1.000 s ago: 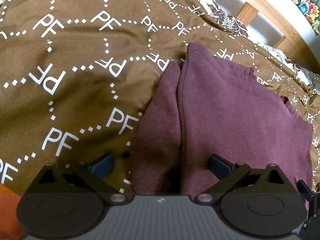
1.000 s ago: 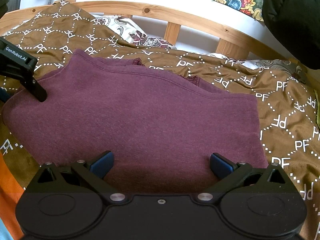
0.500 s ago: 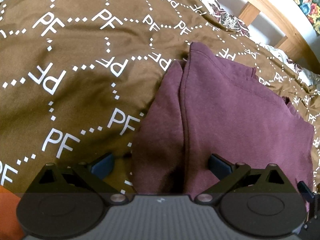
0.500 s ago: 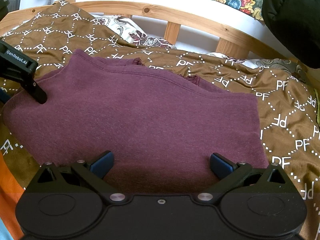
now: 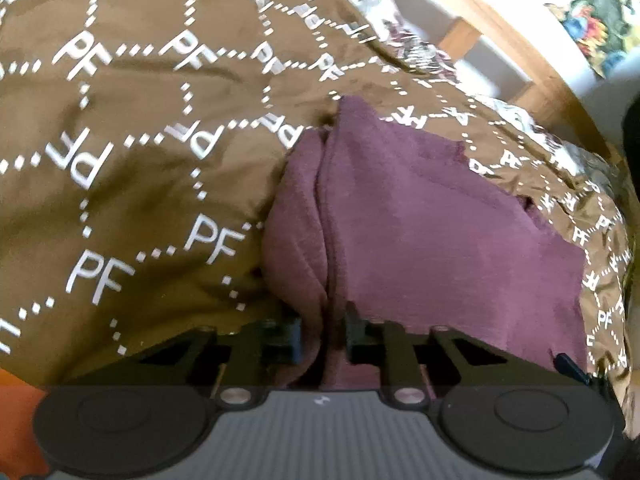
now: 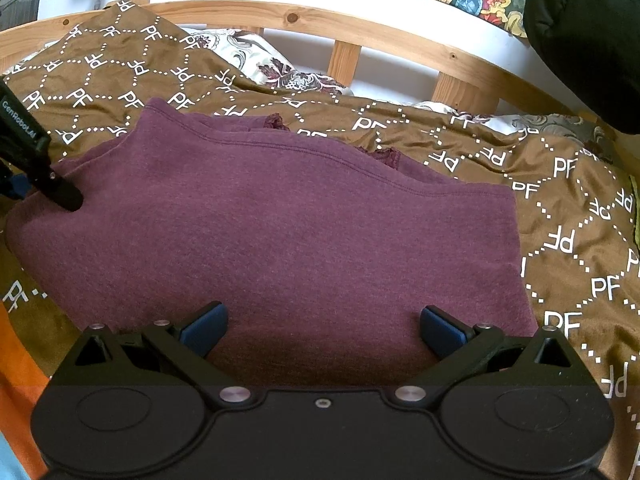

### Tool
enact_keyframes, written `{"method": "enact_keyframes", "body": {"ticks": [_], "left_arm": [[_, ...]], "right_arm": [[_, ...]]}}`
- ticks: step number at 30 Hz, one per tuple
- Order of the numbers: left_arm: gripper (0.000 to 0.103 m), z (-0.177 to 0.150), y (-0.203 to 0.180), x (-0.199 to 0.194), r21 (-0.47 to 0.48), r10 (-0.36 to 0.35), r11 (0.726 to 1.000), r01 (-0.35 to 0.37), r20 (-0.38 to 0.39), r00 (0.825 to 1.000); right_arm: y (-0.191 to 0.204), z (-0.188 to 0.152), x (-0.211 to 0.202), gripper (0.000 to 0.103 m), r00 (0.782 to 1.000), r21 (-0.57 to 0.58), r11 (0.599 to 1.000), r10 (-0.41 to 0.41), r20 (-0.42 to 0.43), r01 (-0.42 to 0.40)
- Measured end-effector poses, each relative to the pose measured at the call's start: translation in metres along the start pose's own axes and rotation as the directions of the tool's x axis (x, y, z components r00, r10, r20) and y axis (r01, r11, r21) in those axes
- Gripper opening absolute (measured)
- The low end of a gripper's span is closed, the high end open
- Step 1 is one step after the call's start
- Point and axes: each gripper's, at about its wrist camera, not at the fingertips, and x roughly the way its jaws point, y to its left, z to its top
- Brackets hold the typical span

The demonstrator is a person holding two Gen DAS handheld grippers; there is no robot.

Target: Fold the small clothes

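Note:
A maroon garment (image 6: 280, 220) lies folded flat on the brown patterned bedspread (image 6: 560, 208). In the left wrist view the garment (image 5: 420, 232) fills the centre right. My left gripper (image 5: 323, 338) is shut on the garment's left folded edge, pinching a ridge of cloth between its fingers. It also shows in the right wrist view (image 6: 44, 184) at the garment's left end. My right gripper (image 6: 323, 326) is open, its blue-padded fingers (image 6: 204, 326) spread over the garment's near edge, holding nothing.
A wooden bed rail (image 6: 344, 36) runs along the far side, with a floral pillow (image 6: 288, 72) under it. A black bulky object (image 6: 584, 32) hangs at the upper right. An orange cloth (image 6: 16, 392) shows at the lower left.
My left gripper has closed from wide open onto the garment's left folded edge and bunched the cloth there. The right gripper has stayed open in place.

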Motion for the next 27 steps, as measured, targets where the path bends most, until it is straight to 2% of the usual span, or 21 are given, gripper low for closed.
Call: {"method": "enact_keyframes", "body": {"ticks": [3, 8, 11, 14, 18, 21, 24, 27], "left_arm": [[0.013, 0.001, -0.019, -0.008, 0.089, 0.024, 0.996, -0.026, 0.027, 0.999], [0.012, 0.009, -0.064, -0.032, 0.23, 0.029, 0.972, -0.047, 0.085, 0.996], [0.012, 0.015, -0.099, -0.048, 0.284, -0.026, 0.959, -0.004, 0.103, 0.994], [0.012, 0.014, -0.143, -0.058, 0.355, -0.083, 0.934, 0.04, 0.106, 0.991], [0.012, 0.002, -0.197, -0.053, 0.434, -0.112, 0.899, 0.06, 0.094, 0.989], [0.012, -0.014, -0.232, -0.032, 0.485, -0.062, 0.874, 0.02, 0.071, 0.996], [0.013, -0.03, -0.252, -0.007, 0.517, -0.024, 0.856, -0.001, 0.041, 0.999], [0.016, -0.047, -0.253, 0.009, 0.522, 0.006, 0.853, -0.016, 0.02, 1.0]], "right_arm": [[-0.002, 0.003, -0.001, 0.102, 1.0, 0.016, 1.0, 0.009, -0.023, -0.009], [-0.01, 0.01, -0.009, 0.102, 1.0, -0.002, 1.0, 0.01, -0.022, -0.01], [-0.019, 0.015, -0.02, 0.102, 0.999, -0.014, 0.999, -0.05, 0.011, 0.05], [-0.038, 0.018, -0.03, 0.102, 0.991, -0.019, 0.992, -0.127, 0.046, 0.128], [-0.077, 0.016, -0.041, 0.102, 0.955, 0.0, 0.956, -0.292, 0.052, 0.292], [-0.114, 0.008, -0.046, 0.102, 0.941, 0.098, 0.937, -0.337, 0.008, 0.335], [-0.155, -0.004, -0.047, 0.102, 0.952, 0.294, 0.906, -0.296, -0.071, 0.304], [-0.178, -0.013, -0.046, 0.102, 0.959, 0.411, 0.866, -0.264, -0.105, 0.284]]}}
